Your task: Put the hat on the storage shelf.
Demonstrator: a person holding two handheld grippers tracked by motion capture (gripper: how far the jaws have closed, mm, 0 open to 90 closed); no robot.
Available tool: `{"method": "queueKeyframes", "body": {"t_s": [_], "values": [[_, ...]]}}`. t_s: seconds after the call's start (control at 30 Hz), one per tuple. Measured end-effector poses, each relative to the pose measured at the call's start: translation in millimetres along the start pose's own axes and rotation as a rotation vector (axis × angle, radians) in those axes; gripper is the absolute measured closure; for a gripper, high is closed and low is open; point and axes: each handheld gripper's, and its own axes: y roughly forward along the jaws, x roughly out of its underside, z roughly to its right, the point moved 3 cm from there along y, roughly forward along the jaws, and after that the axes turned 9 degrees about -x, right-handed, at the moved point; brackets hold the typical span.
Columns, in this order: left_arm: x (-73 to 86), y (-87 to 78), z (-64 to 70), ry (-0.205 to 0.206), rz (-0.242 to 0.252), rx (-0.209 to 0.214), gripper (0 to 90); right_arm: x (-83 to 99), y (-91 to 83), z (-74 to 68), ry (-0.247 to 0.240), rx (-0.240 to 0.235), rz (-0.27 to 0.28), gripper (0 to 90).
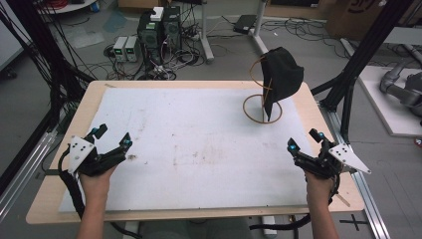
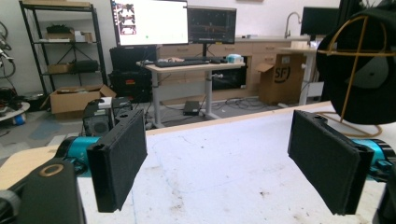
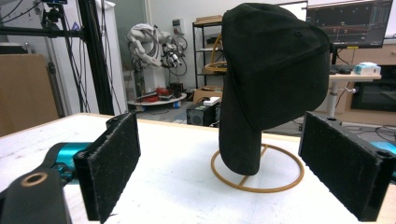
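Note:
A black cap (image 1: 281, 77) hangs on a gold wire stand (image 1: 262, 110) at the back right of the white table mat (image 1: 199, 144). In the right gripper view the cap (image 3: 268, 70) stands straight ahead over the stand's ring base (image 3: 257, 175), well beyond the jaws. My right gripper (image 1: 304, 140) rests open near the table's right front, holding nothing. At the left front, my left gripper (image 1: 113, 136) is open and empty too. The left gripper view has the cap (image 2: 362, 65) at its far right, away from the jaws.
The mat carries faint brown stains (image 1: 194, 154) around its middle. Beyond the far edge lie computer boxes (image 1: 159, 30) and tangled cables on the floor. Black frame posts (image 1: 356, 74) rise beside the right edge, and another stands at the left.

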Motion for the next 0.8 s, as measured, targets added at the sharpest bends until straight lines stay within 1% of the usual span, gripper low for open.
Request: {"method": "queueKeyframes", "body": {"t_s": [0.1,0.2,0.27,0.4,0.47,0.57,0.8], "values": [[1.6,-3.1,-0.8,-0.007,0.007,-0.003,19.8,-0.1,1.0,-0.5,-0.004,-0.003,-0.001,12.3],[2.7,-4.6,1.1,0.002,0.012,-0.003,19.8,0.3,1.6,-0.7,-0.005,-0.002,-0.002,12.3],[7.3,-4.8,1.8,0.011,0.0,-0.009,19.8,1.4,1.7,-0.7,-0.003,-0.001,-0.004,12.3],[14.1,-5.6,-1.4,0.006,-0.016,-0.022,19.7,4.6,2.9,-0.8,-0.005,-0.001,-0.013,12.3],[14.2,-6.0,-2.7,0.002,-0.012,-0.025,19.7,4.8,2.8,-0.7,0.0,0.004,-0.011,12.3],[12.5,-6.4,-3.3,-0.009,-0.003,-0.027,19.7,3.8,2.2,-0.3,-0.003,0.004,-0.007,12.3],[9.7,-6.1,-1.0,0.003,0.002,-0.019,19.6,3.0,1.1,-0.3,-0.002,0.007,-0.004,12.3]]}}
